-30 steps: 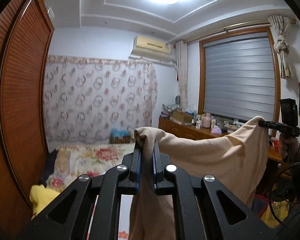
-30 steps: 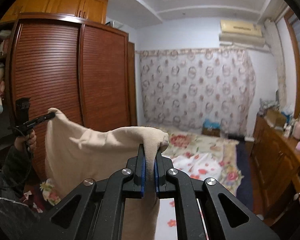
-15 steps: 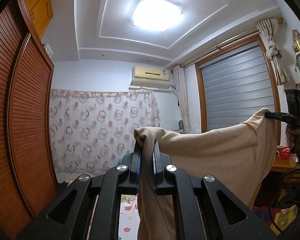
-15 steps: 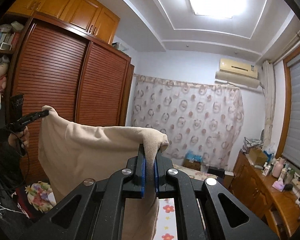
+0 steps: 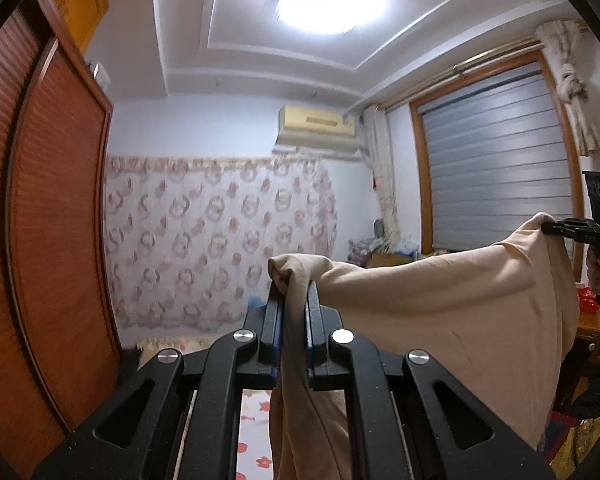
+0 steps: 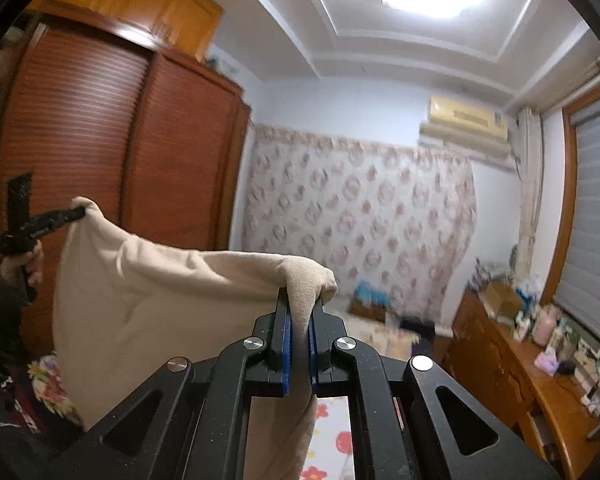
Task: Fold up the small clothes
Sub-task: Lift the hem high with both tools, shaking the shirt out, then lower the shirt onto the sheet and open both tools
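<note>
1. Beige knit garment (image 5: 440, 320): held up in the air, spread between the two grippers, top edge sagging slightly from one pinch point to the other. The body hangs down as a loose sheet. Nothing carries it; it does not appear to touch the floral bedspread (image 6: 332, 420) below.

2. Left gripper (image 5: 294, 300): jaws nearly closed, clamped on one upper corner of the garment. A small bunch of fabric pokes out above the pads; the rest of that corner drops down between the fingers.

3. Right gripper (image 6: 300, 308): same arrangement, jaws pinched almost together on the opposite upper corner, a knob of cloth above the tips and a strip trailing down between them.

4. Each wrist view shows the other gripper at the far corner, gripped by the person's hand (image 6: 28, 264).

5. Step in hand (judgement): lift-and-spread, with the garment raised to hang flat before it is laid down or folded over. Folding proper is not yet done.

6. Next move (judgement): keep both pinches tight and the top edge taut and level, then lower onto the bedspread or bring the corners together. Risk: fabric slipping from a pad, or the hanging part bunching.

7. Surroundings: louvred wooden wardrobe (image 6: 100, 180), patterned curtain (image 5: 220, 240), wall air conditioner (image 5: 316, 128).
</note>
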`<action>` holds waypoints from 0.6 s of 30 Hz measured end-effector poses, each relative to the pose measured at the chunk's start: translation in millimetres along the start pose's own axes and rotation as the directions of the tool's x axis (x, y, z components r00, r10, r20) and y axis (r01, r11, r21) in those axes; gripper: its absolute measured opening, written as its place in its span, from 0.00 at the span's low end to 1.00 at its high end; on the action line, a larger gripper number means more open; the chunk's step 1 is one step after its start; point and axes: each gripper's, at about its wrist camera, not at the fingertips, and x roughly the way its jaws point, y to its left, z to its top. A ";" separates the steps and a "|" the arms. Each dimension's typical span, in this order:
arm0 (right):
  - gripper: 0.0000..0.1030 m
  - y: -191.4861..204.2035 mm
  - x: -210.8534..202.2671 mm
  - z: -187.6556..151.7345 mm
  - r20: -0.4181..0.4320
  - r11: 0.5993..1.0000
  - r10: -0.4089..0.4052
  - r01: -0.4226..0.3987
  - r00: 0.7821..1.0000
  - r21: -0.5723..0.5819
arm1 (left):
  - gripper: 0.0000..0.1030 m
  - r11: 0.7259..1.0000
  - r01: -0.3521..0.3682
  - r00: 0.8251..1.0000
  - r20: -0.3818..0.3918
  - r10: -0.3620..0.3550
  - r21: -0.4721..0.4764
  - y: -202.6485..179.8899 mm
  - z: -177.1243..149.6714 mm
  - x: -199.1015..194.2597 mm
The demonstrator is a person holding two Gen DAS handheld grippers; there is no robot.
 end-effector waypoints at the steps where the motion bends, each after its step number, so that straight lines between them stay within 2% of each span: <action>1: 0.06 -4.3 20.1 -3.2 -0.031 1.000 -0.008 0.008 0.999 0.002 | 0.09 1.000 -0.009 1.000 -0.022 0.009 -0.002 2.4 -7.8 17.3; 5: 0.06 -22.4 115.0 -34.9 -0.172 1.000 0.003 0.001 0.985 0.023 | 0.09 0.999 -0.045 0.989 -0.138 0.046 0.008 12.4 -52.8 97.3; 9: 0.06 -33.5 207.8 -85.2 -0.279 0.999 0.000 0.015 0.960 0.050 | 0.09 0.996 -0.082 0.967 -0.239 0.085 0.020 23.8 -109.8 174.6; 14: 0.06 -41.9 289.6 -139.0 -0.349 0.995 -0.014 0.048 0.937 0.089 | 0.09 0.994 -0.103 0.932 -0.344 0.112 0.045 29.0 -159.9 235.4; 17: 0.06 -44.5 324.9 -160.5 -0.402 0.992 -0.041 0.087 0.915 0.097 | 0.09 0.993 -0.098 0.913 -0.391 0.117 0.068 26.0 -179.6 258.3; 18: 0.06 -41.6 332.0 -157.9 -0.415 0.990 -0.048 0.097 0.908 0.098 | 0.09 0.993 -0.098 0.908 -0.402 0.118 0.071 25.3 -182.5 263.4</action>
